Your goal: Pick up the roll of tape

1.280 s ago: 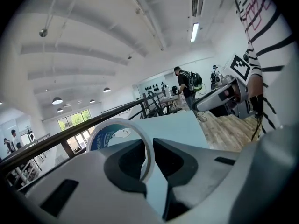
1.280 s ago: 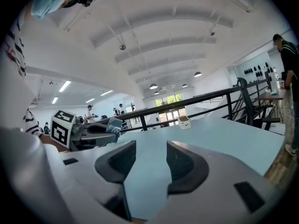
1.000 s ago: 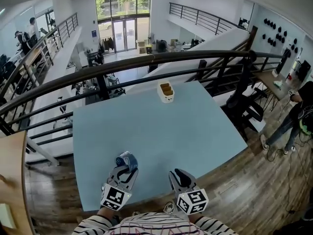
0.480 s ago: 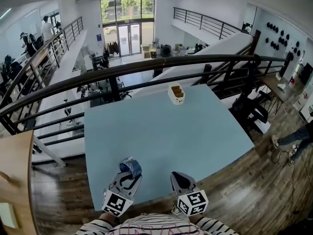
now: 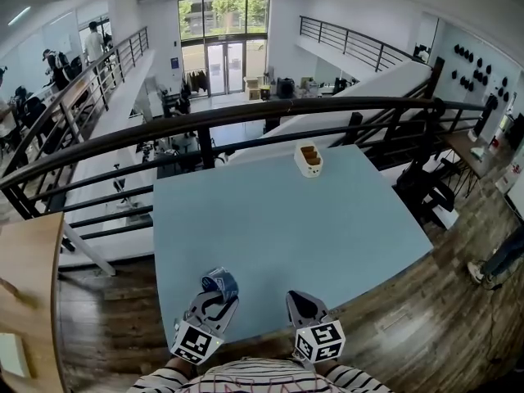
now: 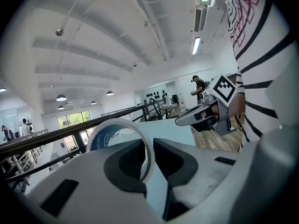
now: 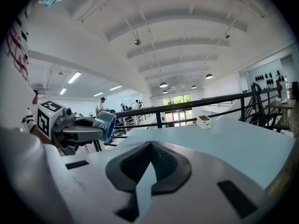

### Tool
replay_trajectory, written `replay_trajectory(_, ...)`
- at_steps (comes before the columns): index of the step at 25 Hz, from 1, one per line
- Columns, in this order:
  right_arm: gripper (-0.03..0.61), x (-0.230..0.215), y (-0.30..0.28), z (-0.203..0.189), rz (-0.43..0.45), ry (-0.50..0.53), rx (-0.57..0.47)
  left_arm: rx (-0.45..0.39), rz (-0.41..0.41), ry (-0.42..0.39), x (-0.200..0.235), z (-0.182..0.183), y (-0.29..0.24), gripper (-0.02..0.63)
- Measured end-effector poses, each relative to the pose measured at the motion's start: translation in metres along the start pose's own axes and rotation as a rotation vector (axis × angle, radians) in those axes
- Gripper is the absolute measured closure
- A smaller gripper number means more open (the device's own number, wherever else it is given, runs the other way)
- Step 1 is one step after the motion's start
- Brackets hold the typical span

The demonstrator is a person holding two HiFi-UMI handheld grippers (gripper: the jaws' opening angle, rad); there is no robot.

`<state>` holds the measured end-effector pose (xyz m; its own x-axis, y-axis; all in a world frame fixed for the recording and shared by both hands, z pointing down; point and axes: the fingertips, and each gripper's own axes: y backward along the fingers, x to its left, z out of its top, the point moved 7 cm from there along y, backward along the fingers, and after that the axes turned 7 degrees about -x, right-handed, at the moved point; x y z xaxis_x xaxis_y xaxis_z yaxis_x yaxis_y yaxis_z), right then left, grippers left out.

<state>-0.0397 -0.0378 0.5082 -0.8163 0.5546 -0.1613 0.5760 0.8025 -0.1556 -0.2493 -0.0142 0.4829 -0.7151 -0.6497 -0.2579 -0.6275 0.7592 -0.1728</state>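
A roll of tape, white with a blue label, stands on edge between the jaws of my left gripper, which is shut on it over the near edge of the light blue table. In the left gripper view the tape roll rises upright out of the left gripper. My right gripper hovers beside it on the right. Its jaws have just been closing and now meet, with nothing between them. From the right gripper view, the tape roll shows at left.
A small white box with brown contents sits at the table's far edge. A dark metal railing runs behind the table above a drop to a lower floor. Wooden flooring surrounds the table, and a wooden surface lies at the left.
The table and the white box now sit further right in the head view. Both grippers stay at the near edge, the tape roll still in the left one.
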Motion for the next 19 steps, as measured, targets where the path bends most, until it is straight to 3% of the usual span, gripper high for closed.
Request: replay_trajectory(19, 0.551, 0.001, 0.008, 0.008, -0.012, 0.042, 0.013, -0.001, -0.004, -0.014, -0.007, 0.01, -0.001, 0.541)
